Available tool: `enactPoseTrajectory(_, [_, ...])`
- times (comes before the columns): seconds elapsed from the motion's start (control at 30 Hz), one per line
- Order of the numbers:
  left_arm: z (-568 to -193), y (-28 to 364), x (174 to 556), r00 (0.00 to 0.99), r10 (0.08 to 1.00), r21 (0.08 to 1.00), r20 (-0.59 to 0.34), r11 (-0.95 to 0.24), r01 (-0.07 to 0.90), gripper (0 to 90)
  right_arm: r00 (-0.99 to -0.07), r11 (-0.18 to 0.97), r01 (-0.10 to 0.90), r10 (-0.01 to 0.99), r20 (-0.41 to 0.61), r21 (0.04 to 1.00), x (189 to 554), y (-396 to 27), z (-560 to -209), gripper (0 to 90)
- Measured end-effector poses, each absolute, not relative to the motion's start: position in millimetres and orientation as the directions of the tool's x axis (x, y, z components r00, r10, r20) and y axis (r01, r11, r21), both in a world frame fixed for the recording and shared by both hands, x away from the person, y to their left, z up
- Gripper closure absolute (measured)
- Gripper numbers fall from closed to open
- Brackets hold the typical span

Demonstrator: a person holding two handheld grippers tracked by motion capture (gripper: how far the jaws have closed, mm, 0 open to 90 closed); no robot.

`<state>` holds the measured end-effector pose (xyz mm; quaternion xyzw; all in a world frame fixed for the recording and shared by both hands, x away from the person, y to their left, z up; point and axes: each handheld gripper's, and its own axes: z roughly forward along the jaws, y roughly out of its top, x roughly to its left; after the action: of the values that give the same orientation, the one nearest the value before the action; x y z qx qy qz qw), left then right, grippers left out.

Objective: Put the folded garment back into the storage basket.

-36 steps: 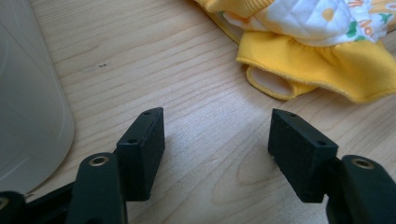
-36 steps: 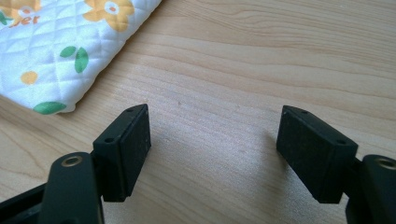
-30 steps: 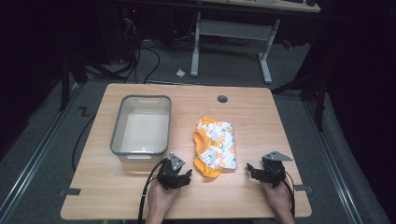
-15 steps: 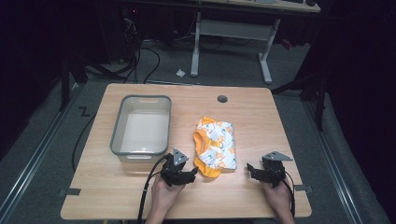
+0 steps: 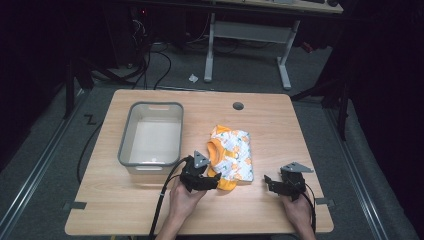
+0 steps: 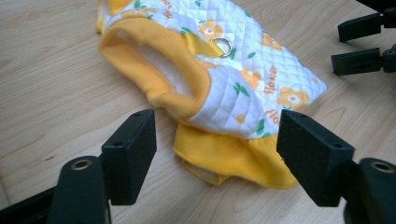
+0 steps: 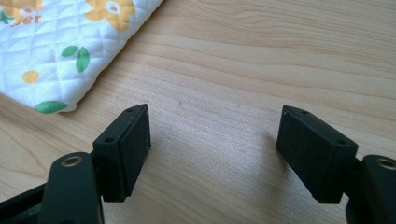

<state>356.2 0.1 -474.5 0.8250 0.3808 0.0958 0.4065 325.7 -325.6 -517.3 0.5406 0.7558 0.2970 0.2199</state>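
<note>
Left tool (image 5: 212, 181) is hovering at the near edge of the quilted pet vest (image 5: 232, 157) — jaws spread, just been opening, gripping nothing, yellow hem lying below the gap. Vest is lying flat on the worktop (image 5: 115, 215), just right of the grey bin (image 5: 150, 137). Right tool (image 5: 270, 181) is sitting released, near the vest's right corner — bare wood between its jaws.
</note>
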Motion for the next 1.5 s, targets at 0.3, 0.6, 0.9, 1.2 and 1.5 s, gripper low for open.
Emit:
enactPoseTrajectory(0.3, [-471,-11,371,0.685,0.714,0.733,-0.145,-0.387,0.559,25.9,-0.32,0.239,0.688,0.947,-0.009,0.686,325,-325,-517,26.2])
enactPoseTrajectory(0.6, [-469,-21,396,0.655,0.739,0.713,-0.158,-0.373,0.594,24.3,-0.322,0.241,0.687,0.947,-0.01,0.685,325,-325,-517,26.1])
enactPoseTrajectory(0.9, [-479,-31,424,0.614,0.769,0.677,-0.18,-0.356,0.644,23.4,-0.324,0.242,0.686,0.946,-0.01,0.686,325,-326,-517,26.1])
enactPoseTrajectory(1.2, [-490,-46,439,0.613,0.775,0.627,-0.15,-0.405,0.665,22.1,-0.324,0.242,0.687,0.946,-0.009,0.686,325,-326,-517,26.1])
enactPoseTrajectory(1.5, [-506,-54,448,0.581,0.8,0.588,-0.149,-0.401,0.703,23.4,-0.326,0.243,0.686,0.945,-0.01,0.686,326,-326,-517,26.1])
